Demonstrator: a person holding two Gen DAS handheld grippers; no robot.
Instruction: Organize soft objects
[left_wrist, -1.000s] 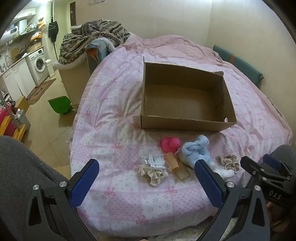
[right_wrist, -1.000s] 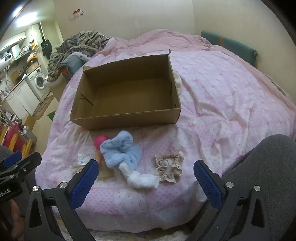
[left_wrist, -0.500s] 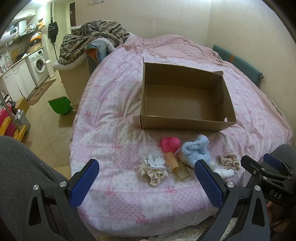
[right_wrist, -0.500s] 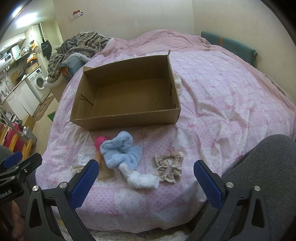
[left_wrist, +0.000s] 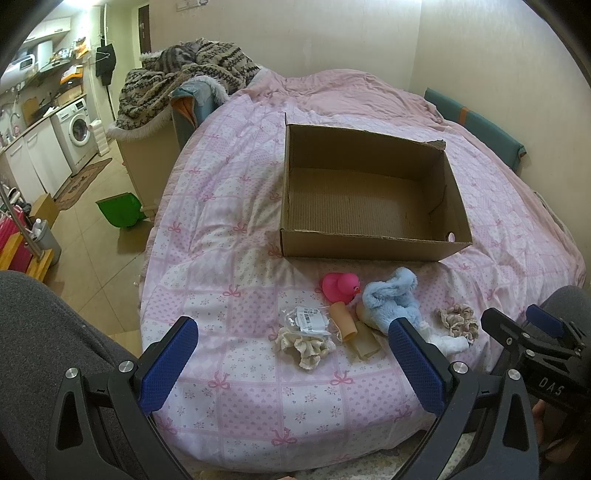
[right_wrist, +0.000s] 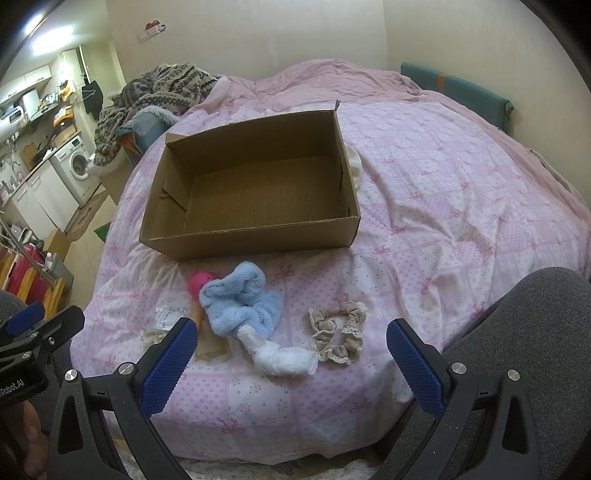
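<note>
An empty open cardboard box (left_wrist: 369, 195) (right_wrist: 258, 192) sits on the pink quilted bed (left_wrist: 229, 229). In front of it lie a pink rubber duck (left_wrist: 340, 286), a fluffy blue soft toy (left_wrist: 391, 299) (right_wrist: 240, 302) with a white sock end (right_wrist: 284, 360), a beige scrunchie (left_wrist: 458, 319) (right_wrist: 338, 332), a cream scrunchie in a clear bag (left_wrist: 304, 336) and tan tubes (left_wrist: 354, 332). My left gripper (left_wrist: 291, 363) is open and empty, hovering near the bed's front edge. My right gripper (right_wrist: 291, 363) is open and empty too, just before the toys.
A chair heaped with knitted blankets (left_wrist: 184, 85) stands left of the bed. A green bin (left_wrist: 120, 212) sits on the floor, with a washing machine (left_wrist: 79, 129) and kitchen units beyond. Grey-trousered knees flank the views (right_wrist: 524, 332). A teal headboard (left_wrist: 476, 129) lines the right wall.
Both views have shifted very slightly; the objects and both open grippers stay as they were.
</note>
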